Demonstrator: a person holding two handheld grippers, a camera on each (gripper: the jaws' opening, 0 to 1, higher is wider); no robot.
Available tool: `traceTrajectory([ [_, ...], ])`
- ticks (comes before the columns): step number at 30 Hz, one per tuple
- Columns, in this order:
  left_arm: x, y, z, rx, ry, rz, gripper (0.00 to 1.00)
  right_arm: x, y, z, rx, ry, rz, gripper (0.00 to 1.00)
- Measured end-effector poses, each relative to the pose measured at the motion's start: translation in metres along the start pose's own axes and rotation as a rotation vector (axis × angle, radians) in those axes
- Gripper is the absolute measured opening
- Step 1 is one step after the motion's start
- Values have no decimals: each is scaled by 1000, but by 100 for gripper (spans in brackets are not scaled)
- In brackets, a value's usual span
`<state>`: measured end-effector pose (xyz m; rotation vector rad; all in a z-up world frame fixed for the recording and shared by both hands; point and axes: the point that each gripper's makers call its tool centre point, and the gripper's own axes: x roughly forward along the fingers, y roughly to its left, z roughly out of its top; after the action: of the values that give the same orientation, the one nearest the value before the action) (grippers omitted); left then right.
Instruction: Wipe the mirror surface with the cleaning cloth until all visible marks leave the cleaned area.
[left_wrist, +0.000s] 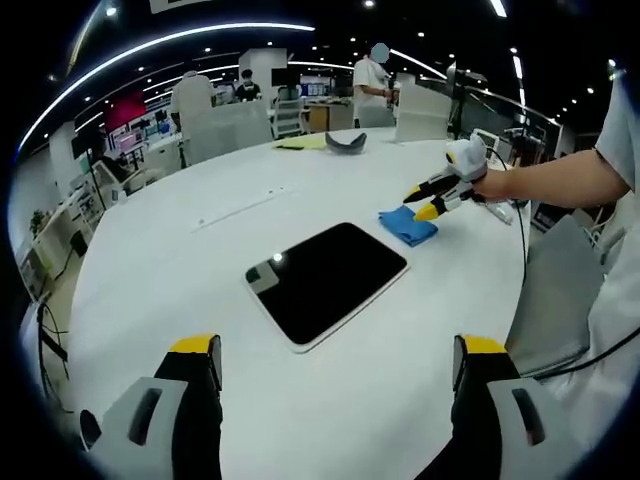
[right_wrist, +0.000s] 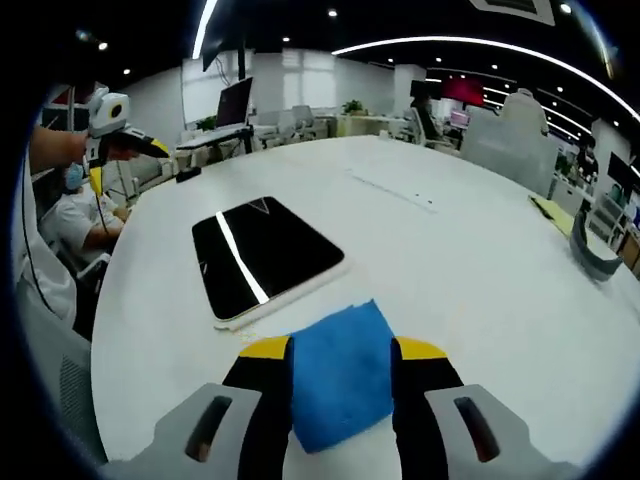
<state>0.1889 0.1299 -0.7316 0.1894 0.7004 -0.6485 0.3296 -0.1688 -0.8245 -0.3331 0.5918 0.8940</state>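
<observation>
The mirror (left_wrist: 327, 281) is lying flat near the middle of the round white desk (left_wrist: 200, 300), a dark rectangle with rounded corners and a pale rim. In the left gripper view its long axis is running from the lower left up toward the upper right; in the right gripper view (right_wrist: 267, 258) it is reflecting a bright ceiling light as a thin streak.

The blue cloth (left_wrist: 408, 225) is lying on the desk just beside one short end of the mirror, apart from it by a narrow strip of desk.

The right gripper (right_wrist: 340, 352) is reaching over the cloth (right_wrist: 338, 375), its 2 yellow-tipped jaws standing spread on either side of it; whether they are touching the cloth or the desk cannot be told. In the left gripper view the same gripper (left_wrist: 428, 202) is entering from the right, held by a person's hand, its tips at the cloth's edge.

The left gripper (left_wrist: 335, 350) is hanging above the near edge of the desk with its 2 jaws wide apart and nothing between them, well apart from the mirror.

A grey curved object (left_wrist: 345, 143) is resting at the far side of the desk.
</observation>
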Motion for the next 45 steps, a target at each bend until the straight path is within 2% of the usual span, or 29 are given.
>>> traceTrajectory([
  [5, -1, 0, -4, -8, 12, 2, 97, 11, 2, -11, -1, 32, 17, 34],
  [10, -2, 0, -4, -2, 16, 7, 97, 15, 0, -17, 4, 35, 19, 33],
  [12, -1, 1, -5, -7, 18, 7, 97, 17, -1, -27, -33, 65, 18, 33],
  [13, -1, 1, -5, -6, 20, 7, 97, 18, 0, -20, -17, 16, 26, 33],
  [14, -1, 1, -5, -3, 21, 8, 97, 14, 0, -23, 1, 32, 23, 33],
  [24, 0, 2, -2, 8, 21, 17, 96, 15, 0, -22, -16, 17, 34, 32],
  [31, 2, -4, 1, 33, 25, 8, 97, 16, 1, -23, -10, 15, 36, 31],
  [41, 0, -4, 3, 34, 20, 14, 97, 15, 7, -23, -18, 14, 56, 6],
  [45, -1, -4, 3, 36, 18, 15, 97, 16, 8, -23, -9, 13, 50, 4],
])
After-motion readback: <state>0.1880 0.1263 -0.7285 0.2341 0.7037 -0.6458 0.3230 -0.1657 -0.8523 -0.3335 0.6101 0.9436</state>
